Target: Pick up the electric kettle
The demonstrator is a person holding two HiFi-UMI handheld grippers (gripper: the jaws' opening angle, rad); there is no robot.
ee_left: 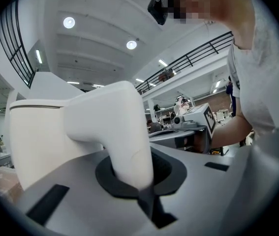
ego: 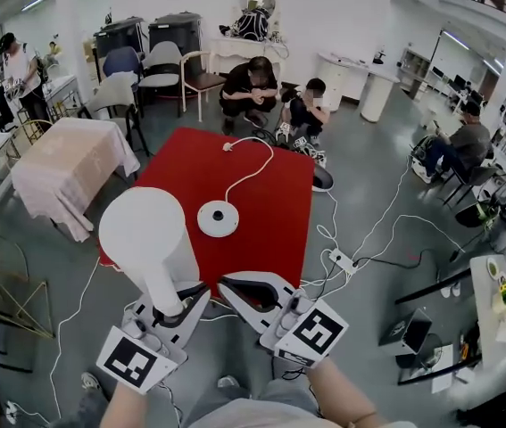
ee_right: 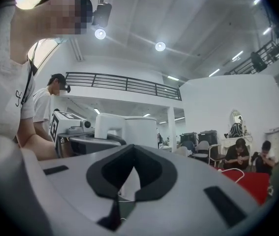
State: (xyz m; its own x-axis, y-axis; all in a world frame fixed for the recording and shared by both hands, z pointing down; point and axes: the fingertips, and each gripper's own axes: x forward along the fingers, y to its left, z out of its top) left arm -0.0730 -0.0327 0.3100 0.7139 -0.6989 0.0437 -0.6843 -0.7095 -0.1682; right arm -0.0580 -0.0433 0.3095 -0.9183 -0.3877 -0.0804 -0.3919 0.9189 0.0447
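Observation:
The white electric kettle hangs in the air above the near left edge of the red table. My left gripper is shut on its handle, with the kettle body just beyond the jaws. The round white kettle base sits bare on the red table, its white cord trailing toward the far edge. My right gripper is beside the left one, shut with nothing between its jaws. In the right gripper view, the right gripper sees the kettle to its left.
A table with a beige cloth stands at the left. Two people crouch beyond the red table's far edge. A power strip and cables lie on the floor at the right. Chairs and more people stand around the room.

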